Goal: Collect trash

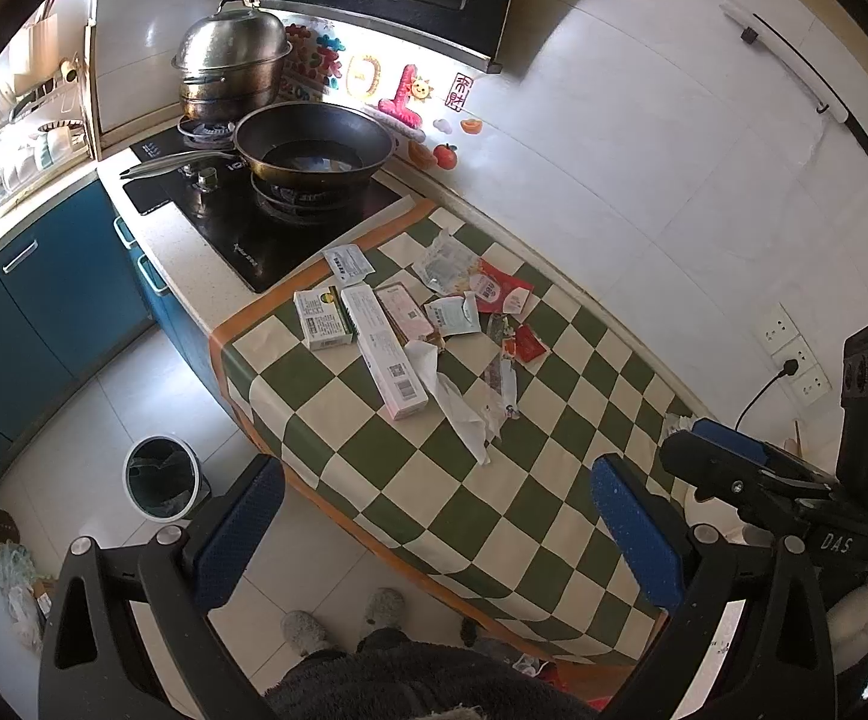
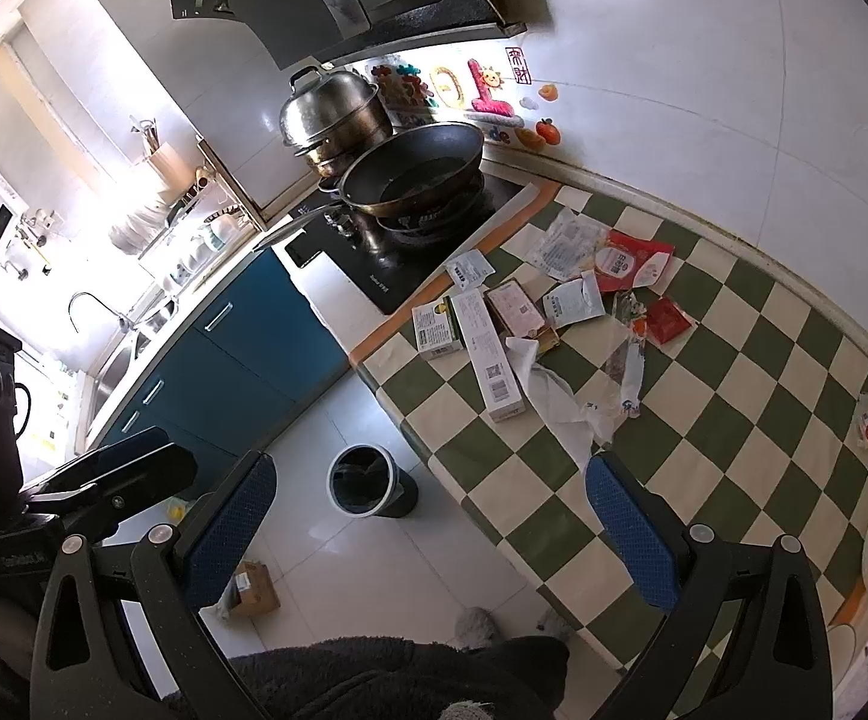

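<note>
Jaws of your left gripper (image 1: 437,531) stand wide apart with nothing between the blue pads, held above the near edge of the bench (image 1: 560,420), which wears a green-and-cream checked cloth with an orange border. Jaws of your right gripper (image 2: 431,531) are likewise spread wide and hold nothing; they hang over the same near edge and the pale tiled floor (image 2: 338,420) beside it.

Trash lies in a loose cluster near the middle of the cloth, well apart from both grippers. Nearest your jaws is a crumpled white tissue (image 1: 455,405), touching the end of a long white carton with a barcode (image 1: 383,351). Just beside that carton sits a small white-and-green box (image 1: 323,318), and on its other side a pink flat packet (image 1: 403,312). Farther back lie a torn white sachet (image 1: 451,315), a small white printed sachet (image 1: 348,263), a clear crinkled wrapper (image 1: 443,261), a red-and-white pouch (image 1: 499,291) and a small red sachet (image 1: 529,343). A torn clear strip wrapper (image 1: 503,381) lies between the tissue and the red sachet.

On the floor, just off the bench's near edge, stands a round white bin lined with a dark bag (image 2: 365,480). Beyond the cloth, a dark wok (image 1: 314,147) and a lidded steel steamer pot (image 1: 233,63) sit on the black hob (image 1: 242,228).
</note>
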